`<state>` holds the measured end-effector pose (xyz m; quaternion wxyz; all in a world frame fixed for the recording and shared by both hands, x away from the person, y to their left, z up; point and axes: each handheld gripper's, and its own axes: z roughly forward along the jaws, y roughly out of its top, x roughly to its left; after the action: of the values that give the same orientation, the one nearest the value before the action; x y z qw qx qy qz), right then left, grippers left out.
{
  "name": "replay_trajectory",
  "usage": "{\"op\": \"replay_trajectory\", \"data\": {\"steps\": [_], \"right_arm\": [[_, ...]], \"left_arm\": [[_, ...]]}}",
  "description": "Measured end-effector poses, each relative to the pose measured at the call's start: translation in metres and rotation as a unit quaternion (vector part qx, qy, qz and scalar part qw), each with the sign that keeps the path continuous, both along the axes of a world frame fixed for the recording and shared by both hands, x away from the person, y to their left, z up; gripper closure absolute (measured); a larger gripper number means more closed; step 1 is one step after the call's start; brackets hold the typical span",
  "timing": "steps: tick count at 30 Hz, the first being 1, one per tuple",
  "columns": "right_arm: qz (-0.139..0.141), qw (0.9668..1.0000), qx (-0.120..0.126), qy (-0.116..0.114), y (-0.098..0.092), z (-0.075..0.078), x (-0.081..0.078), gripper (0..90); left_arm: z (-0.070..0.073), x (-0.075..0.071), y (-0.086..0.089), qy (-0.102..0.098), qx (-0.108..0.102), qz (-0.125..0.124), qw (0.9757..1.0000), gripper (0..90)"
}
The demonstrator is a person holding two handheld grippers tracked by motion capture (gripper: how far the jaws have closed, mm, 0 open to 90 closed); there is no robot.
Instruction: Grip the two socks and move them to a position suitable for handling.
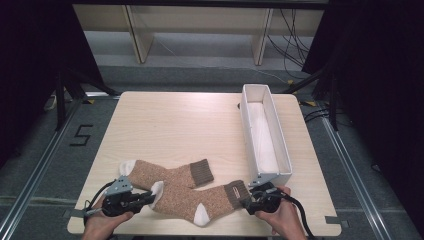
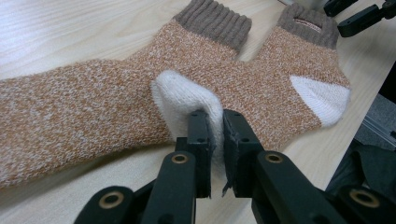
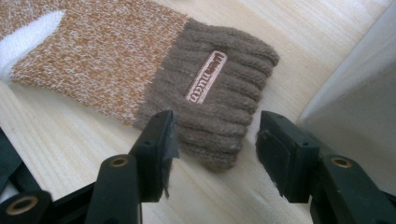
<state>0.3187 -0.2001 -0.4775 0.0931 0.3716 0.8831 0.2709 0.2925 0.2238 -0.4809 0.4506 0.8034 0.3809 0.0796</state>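
Observation:
Two orange-brown socks with white toes and brown cuffs lie crossed near the table's front edge. The rear sock (image 1: pixel 160 175) (image 2: pixel 70 107) points its cuff to the right. The front sock (image 1: pixel 200 197) (image 2: pixel 280 79) lies over it. My left gripper (image 1: pixel 150 196) (image 2: pixel 215 135) is shut on the front sock's white toe (image 2: pixel 182 95). My right gripper (image 1: pixel 250 199) (image 3: pixel 217 140) is open, one jaw on each side of that sock's brown cuff (image 3: pixel 219 93), which carries a small woven label. The cuff lies flat on the wood. The right gripper (image 2: pixel 359 16) also shows far off in the left gripper view.
A long white box (image 1: pixel 246 130) stands open along the right side of the wooden table (image 1: pixel 175 125), its near end just behind my right gripper and its wall (image 3: pixel 355 93) close beside the right jaw. The table's front edge runs just below both hands.

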Motion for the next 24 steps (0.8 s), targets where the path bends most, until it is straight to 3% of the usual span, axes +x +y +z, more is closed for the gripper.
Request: {"op": "replay_trajectory", "data": {"steps": [3,6,11,18,20,21,23,24], "right_arm": [[-0.013,0.9998,0.008,0.01,0.002,-0.001,0.003,46.6],[-0.002,1.0,-0.001,0.008,0.004,-0.004,0.006,46.5],[-0.012,0.9997,-0.008,0.022,0.007,-0.009,0.007,46.4],[-0.003,0.9993,0.008,0.037,0.007,-0.014,0.007,56.4],[-0.016,0.9989,-0.002,0.043,0.006,-0.013,0.006,59.7],[0.001,0.9991,0.006,0.042,0.006,-0.014,0.007,61.6],[-0.004,0.9987,0.014,0.05,0.006,-0.014,0.006,66.2],[0.023,0.9987,0.017,0.043,0.004,-0.013,0.008,68.3]], "left_arm": [[-0.002,0.001,-0.001,-0.002,0.001,0.0,1.0,81.4],[-0.001,0.0,-0.002,0.0,0.006,0.003,1.0,81.3],[-0.003,0.001,-0.002,0.001,0.005,0.003,1.0,81.3],[-0.004,0.001,-0.003,0.003,0.011,0.004,0.9999,81.3],[-0.004,0.001,-0.002,0.002,0.014,0.002,0.9999,81.3],[-0.004,0.001,-0.002,0.001,0.014,0.004,0.9999,81.2],[-0.005,0.001,-0.002,0.002,0.013,0.005,0.9999,81.3],[-0.005,0.001,-0.002,0.002,0.01,0.007,0.9999,81.3]]}}
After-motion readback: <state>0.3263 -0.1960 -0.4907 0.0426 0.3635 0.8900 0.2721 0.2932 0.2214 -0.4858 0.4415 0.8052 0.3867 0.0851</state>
